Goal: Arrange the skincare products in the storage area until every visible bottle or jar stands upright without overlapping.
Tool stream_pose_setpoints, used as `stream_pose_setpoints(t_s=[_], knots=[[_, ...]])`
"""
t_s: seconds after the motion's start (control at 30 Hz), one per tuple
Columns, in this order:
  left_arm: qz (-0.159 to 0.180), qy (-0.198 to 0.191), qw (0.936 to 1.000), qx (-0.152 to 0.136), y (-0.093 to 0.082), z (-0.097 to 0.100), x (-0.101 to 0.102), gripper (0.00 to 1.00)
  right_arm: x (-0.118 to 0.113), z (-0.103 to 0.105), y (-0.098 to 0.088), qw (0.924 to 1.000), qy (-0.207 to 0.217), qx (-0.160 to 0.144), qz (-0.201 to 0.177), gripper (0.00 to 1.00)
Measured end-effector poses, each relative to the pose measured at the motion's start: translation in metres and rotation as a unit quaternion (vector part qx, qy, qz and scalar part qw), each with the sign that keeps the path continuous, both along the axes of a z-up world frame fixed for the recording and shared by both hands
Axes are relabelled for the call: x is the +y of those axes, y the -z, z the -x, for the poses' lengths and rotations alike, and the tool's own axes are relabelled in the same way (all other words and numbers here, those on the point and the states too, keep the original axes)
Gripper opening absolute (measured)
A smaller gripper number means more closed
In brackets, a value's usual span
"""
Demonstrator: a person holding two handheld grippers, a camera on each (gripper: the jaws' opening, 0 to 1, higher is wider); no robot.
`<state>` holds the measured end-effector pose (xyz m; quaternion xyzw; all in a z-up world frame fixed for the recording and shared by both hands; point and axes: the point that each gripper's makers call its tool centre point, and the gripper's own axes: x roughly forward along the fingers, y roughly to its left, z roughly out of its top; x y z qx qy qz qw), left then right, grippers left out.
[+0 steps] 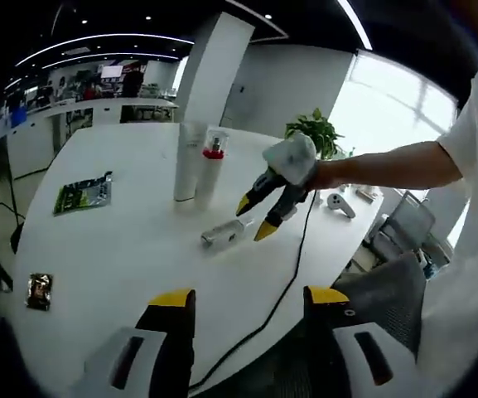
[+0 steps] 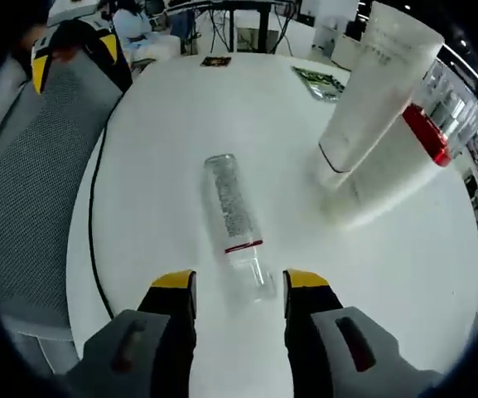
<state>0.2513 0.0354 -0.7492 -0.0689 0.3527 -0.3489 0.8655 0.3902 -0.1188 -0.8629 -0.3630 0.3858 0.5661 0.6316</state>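
Note:
A clear bottle (image 2: pixel 233 217) with a red band lies on its side on the white table (image 2: pixel 181 108); its cap end rests between the yellow tips of my open right gripper (image 2: pixel 230 282). The left gripper view has the same bottle (image 1: pixel 226 233) lying flat, with the right gripper (image 1: pixel 255 217) hovering just over it, held by a person's hand. A white tube (image 2: pixel 371 91) and a red-capped white bottle (image 2: pixel 396 162) stand upright side by side; they appear again as tube (image 1: pixel 187 162) and bottle (image 1: pixel 212 170). My left gripper (image 1: pixel 248 298) is open near the table edge, holding nothing.
A black cable (image 1: pixel 284 274) runs across the table near the edge. A green packet (image 1: pixel 83 193) and a small dark packet (image 1: pixel 39 288) lie at the left. A white controller (image 1: pixel 340 203) and a plant (image 1: pixel 316 133) sit at the far side. A grey mesh chair (image 2: pixel 31 166) stands by the table.

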Motion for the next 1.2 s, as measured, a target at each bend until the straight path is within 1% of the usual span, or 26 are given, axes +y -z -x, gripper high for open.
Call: stream_pose_setpoints(t_s=[0.07,0.1,0.13,0.17,0.2,0.3,0.37,0.4,0.43,0.5,0.53,0.6,0.67,0.8,0.93,1.1,1.2], knots=[[0.004,-0.007,1.0000,0.001,-0.001,0.000,0.002,0.54,-0.003,0.000,0.003,1.0000,-0.001,-0.001,0.010,0.30],[0.009,-0.013,0.9999,-0.001,-0.002,-0.001,0.003,0.54,0.000,0.002,0.003,0.9999,-0.009,0.012,0.003,0.27],[0.013,-0.016,0.9998,-0.002,-0.004,0.000,0.004,0.54,-0.001,0.000,0.002,0.9999,0.008,0.014,-0.002,0.24],[0.015,-0.018,0.9997,-0.003,-0.004,0.000,0.004,0.53,0.001,0.002,0.002,0.9997,0.013,0.018,-0.005,0.20],[0.017,-0.020,0.9996,-0.004,-0.005,0.001,0.006,0.53,0.001,0.001,0.002,0.9998,0.009,0.014,-0.004,0.18],[0.023,-0.024,0.9994,-0.003,-0.005,0.002,0.008,0.52,0.002,0.007,0.003,0.9996,0.014,0.024,-0.002,0.17],[0.024,-0.024,0.9994,-0.004,-0.005,0.003,0.010,0.51,0.004,0.012,0.001,0.9987,0.031,0.040,-0.004,0.17],[0.025,-0.024,0.9994,-0.006,-0.006,0.004,0.010,0.51,0.005,0.012,-0.001,0.9987,0.036,0.034,-0.008,0.17],[0.026,-0.023,0.9994,-0.009,-0.007,0.004,0.012,0.51,0.006,0.013,-0.005,0.9980,0.051,0.036,-0.010,0.16],[0.030,-0.025,0.9991,-0.014,-0.009,0.004,0.013,0.51,0.012,0.017,-0.012,0.9966,0.069,0.036,-0.026,0.16],[0.031,-0.026,0.9991,-0.015,-0.010,0.004,0.013,0.51,0.012,0.019,-0.014,0.9965,0.069,0.037,-0.028,0.16],[0.036,-0.031,0.9987,-0.020,-0.011,0.001,0.014,0.50,0.017,0.028,-0.025,0.9962,0.072,0.038,-0.031,0.16],[0.039,-0.031,0.9984,-0.026,-0.012,0.001,0.013,0.50,0.021,0.036,-0.034,0.9964,0.070,0.034,-0.034,0.16],[0.020,-0.006,0.9993,-0.032,-0.006,0.007,0.010,0.50,0.030,0.051,-0.057,0.9960,0.072,0.030,-0.043,0.16],[0.018,0.011,0.9993,-0.031,-0.002,0.009,0.004,0.50,0.039,0.067,-0.078,0.9964,0.062,0.026,-0.053,0.16],[0.024,0.008,0.9991,-0.035,-0.003,0.007,0.003,0.50,0.049,0.090,-0.101,0.9970,0.041,0.020,-0.063,0.16],[0.025,0.008,0.9990,-0.037,-0.004,0.007,0.004,0.50,0.052,0.098,-0.110,0.9970,0.038,0.017,-0.066,0.16]])
